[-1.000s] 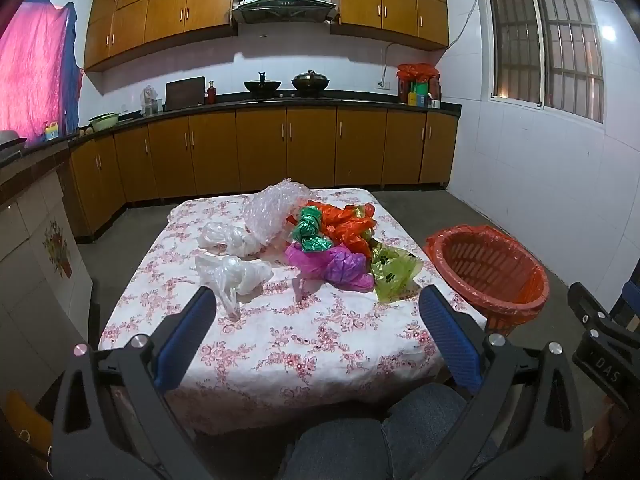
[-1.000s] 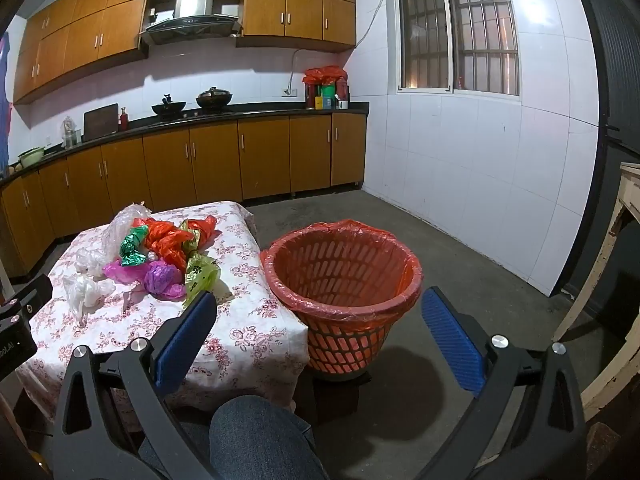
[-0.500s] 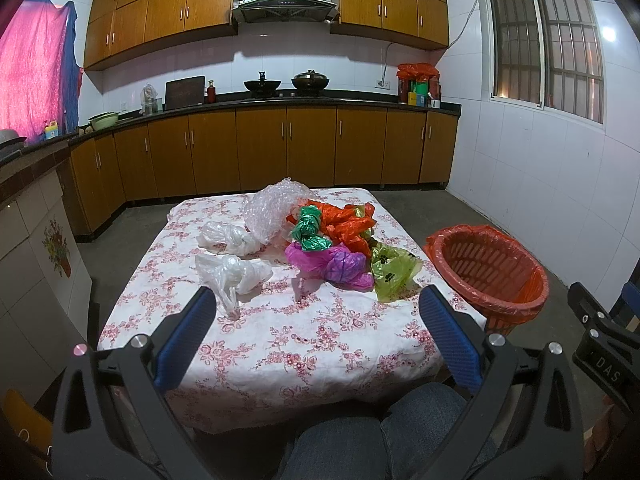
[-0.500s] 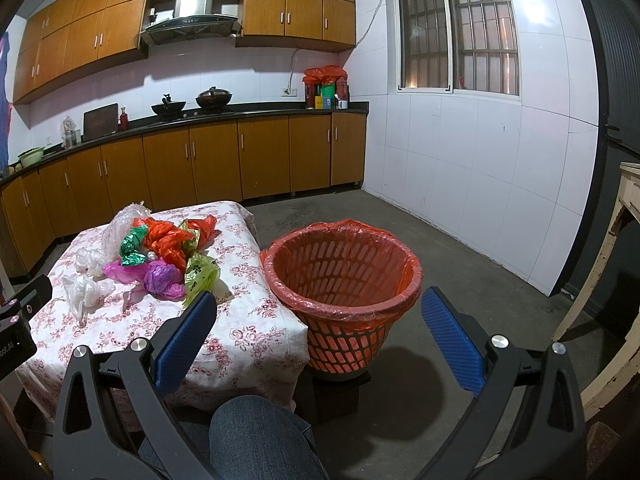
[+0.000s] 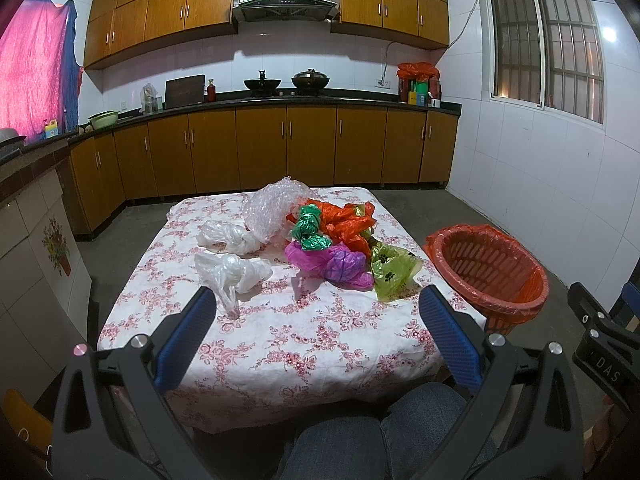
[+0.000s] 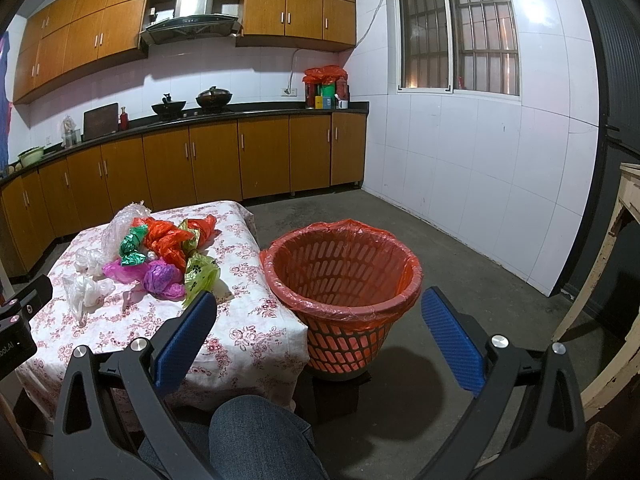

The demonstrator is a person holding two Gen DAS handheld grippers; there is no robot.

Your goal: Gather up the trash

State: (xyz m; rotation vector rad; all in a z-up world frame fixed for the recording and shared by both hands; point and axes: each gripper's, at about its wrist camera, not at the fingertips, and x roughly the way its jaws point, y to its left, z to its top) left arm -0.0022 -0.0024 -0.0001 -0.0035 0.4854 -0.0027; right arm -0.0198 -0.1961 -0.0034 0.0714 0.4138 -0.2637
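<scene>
Crumpled plastic bags lie on the floral tablecloth [image 5: 304, 344]: a white bag [image 5: 232, 274], another white bag [image 5: 226, 236], bubble wrap [image 5: 276, 206], a green bag [image 5: 308, 228], an orange bag [image 5: 348, 222], a pink-purple bag [image 5: 332, 264] and a yellow-green bag [image 5: 390, 272]. The orange basket [image 5: 488, 272] with a liner stands on the floor right of the table, also in the right wrist view [image 6: 344, 276]. My left gripper [image 5: 318, 308] is open and empty over the table's near edge. My right gripper [image 6: 318, 312] is open and empty, in front of the basket.
Wooden kitchen cabinets [image 5: 260, 148] and a counter with pots run along the back wall. A tiled wall with a barred window [image 6: 460, 28] is at the right. A pale wooden table leg [image 6: 600, 288] stands at the far right. My knees [image 5: 360, 440] are below the grippers.
</scene>
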